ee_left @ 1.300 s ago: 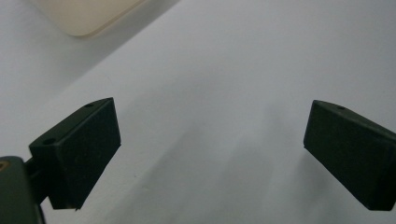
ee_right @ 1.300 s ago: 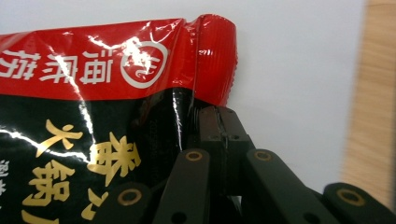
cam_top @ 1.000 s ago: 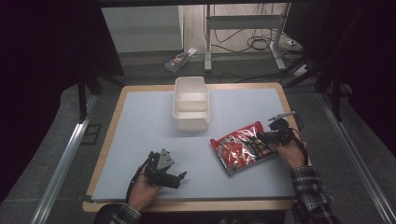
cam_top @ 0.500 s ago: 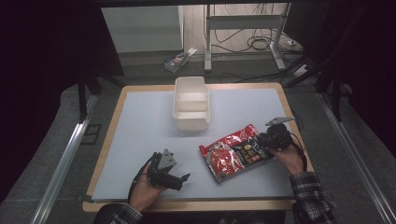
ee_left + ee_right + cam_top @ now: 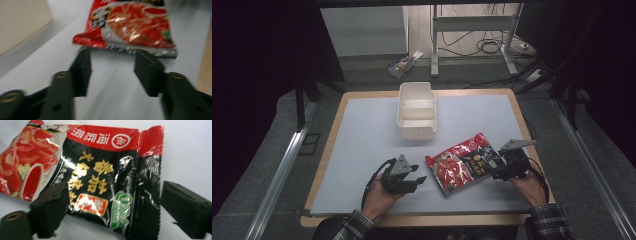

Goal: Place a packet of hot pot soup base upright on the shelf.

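Wood-edged table [image 5: 337, 120] with pale mat [image 5: 362, 135]; white container [image 5: 416, 111] upper centre, red-black packet [image 5: 464, 163] lower right of centre.

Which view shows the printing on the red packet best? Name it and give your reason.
The right gripper view: the red packet lies close up, its gold characters and round logo sharp. The left gripper view shows its red end, blurred. The high view shows the whole packet on the table, too small to read.
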`<state>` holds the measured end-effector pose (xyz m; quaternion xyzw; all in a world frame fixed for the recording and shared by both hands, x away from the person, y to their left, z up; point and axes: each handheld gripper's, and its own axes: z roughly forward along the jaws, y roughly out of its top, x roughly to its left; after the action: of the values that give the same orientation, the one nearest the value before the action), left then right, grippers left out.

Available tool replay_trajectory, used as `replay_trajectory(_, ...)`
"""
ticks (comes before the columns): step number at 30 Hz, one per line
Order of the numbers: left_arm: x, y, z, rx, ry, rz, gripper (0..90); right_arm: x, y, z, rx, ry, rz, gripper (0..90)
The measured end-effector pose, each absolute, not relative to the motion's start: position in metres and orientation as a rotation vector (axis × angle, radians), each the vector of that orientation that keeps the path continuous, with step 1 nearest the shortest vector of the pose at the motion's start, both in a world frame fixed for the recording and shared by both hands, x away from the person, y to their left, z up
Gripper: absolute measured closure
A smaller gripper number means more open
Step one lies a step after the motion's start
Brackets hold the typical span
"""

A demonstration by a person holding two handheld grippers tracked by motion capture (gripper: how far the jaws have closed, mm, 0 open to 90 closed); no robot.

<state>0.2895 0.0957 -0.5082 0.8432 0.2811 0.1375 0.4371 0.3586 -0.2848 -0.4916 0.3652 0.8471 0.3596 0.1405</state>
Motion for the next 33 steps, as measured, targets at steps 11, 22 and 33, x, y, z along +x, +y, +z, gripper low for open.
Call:
replay_trajectory(11, 0.315, 0.052, -0.513, 2.118, 0.579, 0.282, 89.8, 0.34, -0.293, -0.495, 1.069, 2.454, 1.05, 0.3)
replay_trajectory(22, 0.324, 0.039, -0.533, 2.138, 0.607, 0.211, 89.9, 0.339, -0.302, -0.503, 1.117, 2.486, 0.997, 0.0)
replay_trajectory(33, 0.317, 0.04, -0.535, 2.154, 0.607, 0.263, 90.0, 0.33, -0.311, -0.508, 1.12, 2.55, 0.998, 0.0)
